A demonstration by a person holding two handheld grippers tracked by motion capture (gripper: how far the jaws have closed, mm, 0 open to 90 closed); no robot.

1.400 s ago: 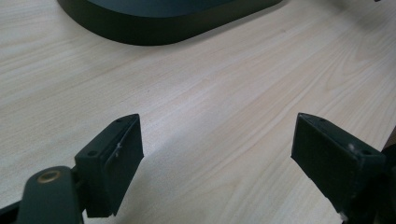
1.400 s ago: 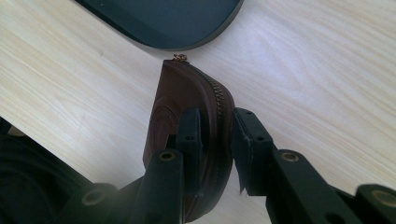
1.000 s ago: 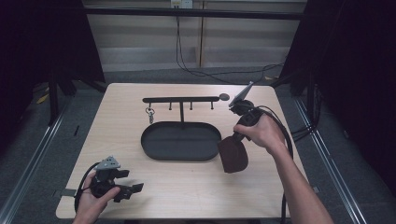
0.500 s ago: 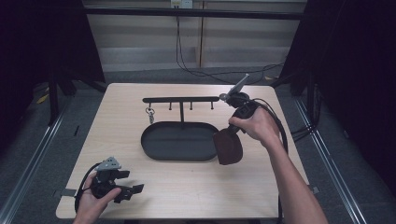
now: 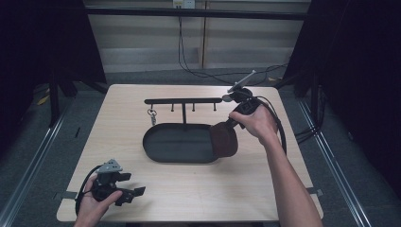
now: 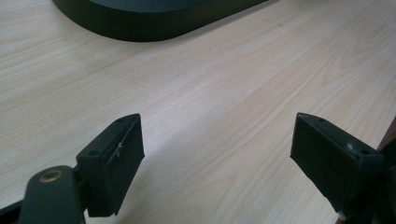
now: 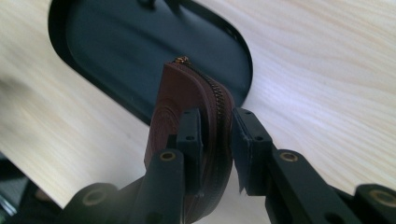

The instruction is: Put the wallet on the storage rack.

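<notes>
A brown zippered leather pouch point(image 5: 223, 140) hangs over the right end of the black oval tray point(image 5: 161, 152). My right gripper point(image 5: 231, 124) is shut on it. In the right gripper view the two black pads point(image 7: 190, 135) pinch the pouch point(image 7: 175, 100) on either side of its zipper, above the tray point(image 7: 107, 46). At the table's front left, my left gripper point(image 5: 137, 191) rests low in a hand, open. Its jaws stand wide apart over bare wood in the left gripper view, my left gripper point(image 6: 217, 151) holding nothing.
A black rack with pegs point(image 5: 183, 100) stands behind the tray, with a key ring point(image 5: 152, 114) hanging at its left end. The tray's rim point(image 6: 140, 25) lies ahead of the left gripper. Cables run off the table's far right.
My right gripper has carried the pouch leftward, from the table beside the tray to over the tray's right end. The left gripper has stayed put.
</notes>
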